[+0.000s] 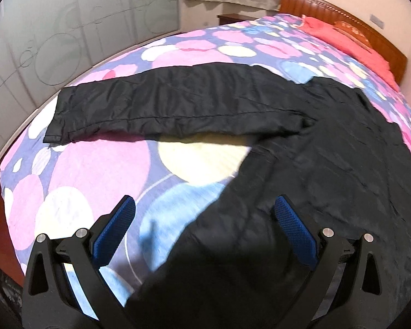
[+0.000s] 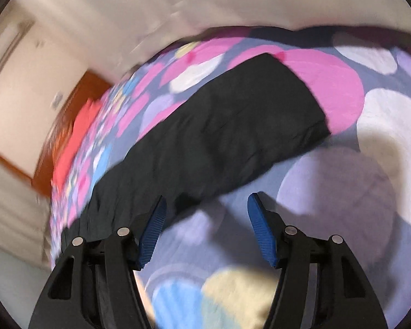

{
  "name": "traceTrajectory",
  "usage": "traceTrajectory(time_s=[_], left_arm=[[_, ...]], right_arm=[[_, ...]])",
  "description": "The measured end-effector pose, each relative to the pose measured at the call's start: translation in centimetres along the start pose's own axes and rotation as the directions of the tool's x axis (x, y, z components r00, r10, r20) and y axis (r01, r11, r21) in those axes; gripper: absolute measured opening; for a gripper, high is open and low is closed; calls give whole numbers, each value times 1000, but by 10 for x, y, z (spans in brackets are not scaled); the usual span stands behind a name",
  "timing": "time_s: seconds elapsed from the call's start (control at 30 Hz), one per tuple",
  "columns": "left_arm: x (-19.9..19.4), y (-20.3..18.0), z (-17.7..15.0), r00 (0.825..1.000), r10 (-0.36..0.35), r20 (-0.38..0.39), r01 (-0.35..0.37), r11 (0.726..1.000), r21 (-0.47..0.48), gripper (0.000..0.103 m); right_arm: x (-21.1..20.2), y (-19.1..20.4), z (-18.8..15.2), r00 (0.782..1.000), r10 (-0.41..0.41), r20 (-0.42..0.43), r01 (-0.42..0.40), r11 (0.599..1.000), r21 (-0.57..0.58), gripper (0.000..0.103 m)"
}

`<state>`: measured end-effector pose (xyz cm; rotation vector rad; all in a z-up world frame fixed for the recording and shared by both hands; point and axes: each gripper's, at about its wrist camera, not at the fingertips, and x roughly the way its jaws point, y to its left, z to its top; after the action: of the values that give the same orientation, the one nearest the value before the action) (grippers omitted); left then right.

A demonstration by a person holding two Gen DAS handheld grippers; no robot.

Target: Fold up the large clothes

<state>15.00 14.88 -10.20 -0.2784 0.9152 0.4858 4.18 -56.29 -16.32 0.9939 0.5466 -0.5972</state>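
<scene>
A large black garment [image 1: 301, 148] lies spread on the bed, one long sleeve or leg [image 1: 164, 104] stretched out to the left. My left gripper [image 1: 204, 205] is open, hovering over the garment's near edge, with cloth below its blue pads [image 1: 293, 230]. My right gripper [image 2: 207, 203] is open and empty, hovering above the bedspread just beside the black sleeve or leg [image 2: 219, 131], which runs from lower left to its cuff end at upper right. The right wrist view is blurred by motion.
The bed carries a bedspread [image 1: 96, 175] with pink, white, blue and yellow circles. A red pillow [image 1: 350, 44] lies by the wooden headboard [image 1: 342, 19]. A mirrored wardrobe [image 1: 68, 27] stands beyond the bed's far side.
</scene>
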Motion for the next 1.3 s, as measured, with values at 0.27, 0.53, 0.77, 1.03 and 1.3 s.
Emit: traceTrajectory(time_s=[0.27, 0.53, 0.77, 1.03, 1.3], left_arm=[[27, 7, 1, 998, 54, -40, -56, 997, -48, 101], [34, 7, -3, 997, 57, -46, -59, 997, -41, 101], [37, 6, -5, 998, 50, -42, -52, 998, -43, 101], [39, 8, -7, 998, 28, -47, -31, 998, -55, 101], [41, 10, -7, 999, 10, -52, -12, 999, -43, 101]], right_arm=[[13, -10, 25, 986, 53, 157, -66, 995, 78, 50], [1, 29, 30, 977, 43, 207, -26, 996, -85, 17], [-16, 149, -15, 967, 166, 192, -68, 899, -434, 16], [-4, 287, -104, 952, 305, -12, -234, 704, -670, 16], [28, 369, -208, 925, 293, -243, -370, 540, -756, 16]])
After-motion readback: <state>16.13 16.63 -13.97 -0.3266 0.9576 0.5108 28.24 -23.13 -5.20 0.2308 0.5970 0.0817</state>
